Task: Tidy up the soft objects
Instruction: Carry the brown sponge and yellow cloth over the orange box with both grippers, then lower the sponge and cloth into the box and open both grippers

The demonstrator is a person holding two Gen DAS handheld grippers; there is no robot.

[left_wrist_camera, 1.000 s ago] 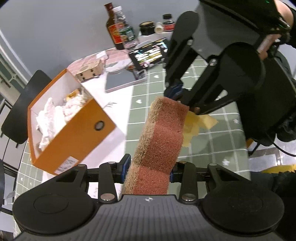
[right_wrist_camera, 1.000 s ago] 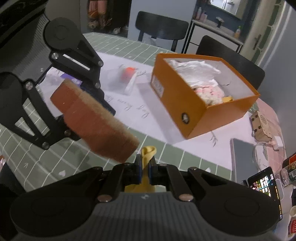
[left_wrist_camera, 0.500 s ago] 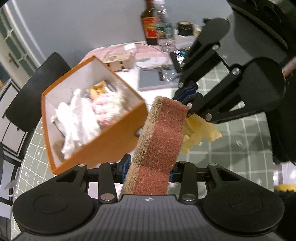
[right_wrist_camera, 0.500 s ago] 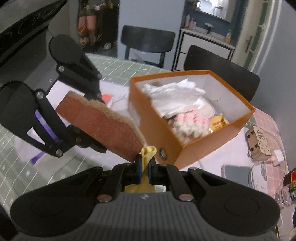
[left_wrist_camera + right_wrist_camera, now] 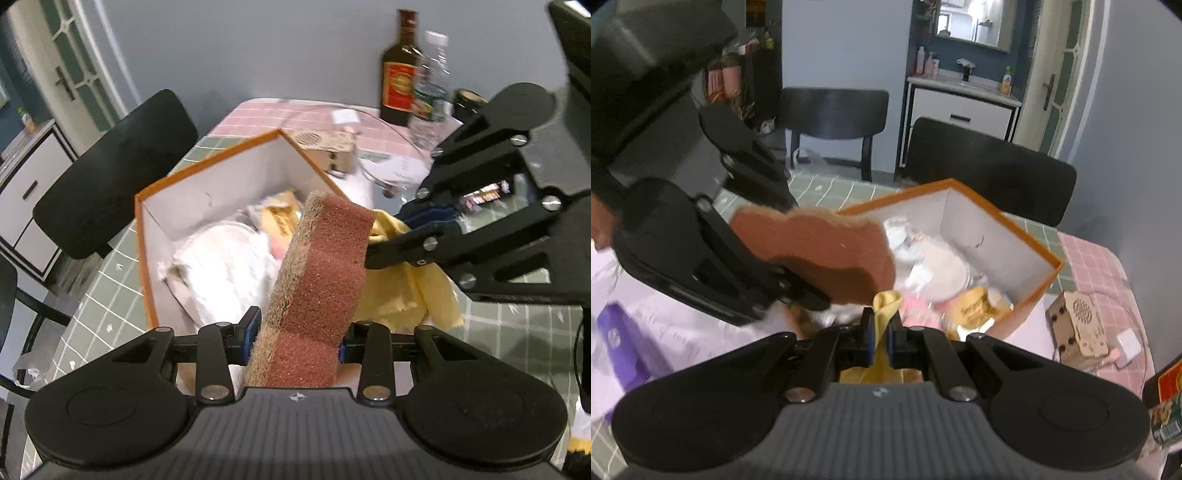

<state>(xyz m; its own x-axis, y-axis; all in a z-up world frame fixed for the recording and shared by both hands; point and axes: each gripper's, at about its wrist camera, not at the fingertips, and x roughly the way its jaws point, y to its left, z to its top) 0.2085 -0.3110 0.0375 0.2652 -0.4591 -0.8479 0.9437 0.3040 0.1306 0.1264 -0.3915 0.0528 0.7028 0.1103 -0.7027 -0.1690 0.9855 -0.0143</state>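
Observation:
My left gripper [image 5: 297, 341] is shut on a reddish-brown sponge [image 5: 321, 273] with a tan scouring edge; the sponge [image 5: 827, 254] sticks out over the near wall of the orange box [image 5: 142, 258]. My right gripper [image 5: 881, 332] is shut on a yellow cloth [image 5: 884, 306], which hangs below it as a crumpled yellow cloth [image 5: 402, 291] in the left wrist view. Both grippers hover side by side above the orange box [image 5: 1041, 291]. Inside lie white cloths [image 5: 229, 269], a pink item and a yellow packet [image 5: 971, 302].
Black chairs [image 5: 110, 173] [image 5: 986, 170] stand behind the green checked table [image 5: 103, 306]. A dark bottle [image 5: 400, 74], a water bottle [image 5: 430, 92], a small wooden box [image 5: 1078, 325] and a purple item [image 5: 624, 343] lie around the orange box.
Both grippers have carried the sponge and the yellow cloth sideways from beside the orange box to over its open top. Both grips are unchanged.

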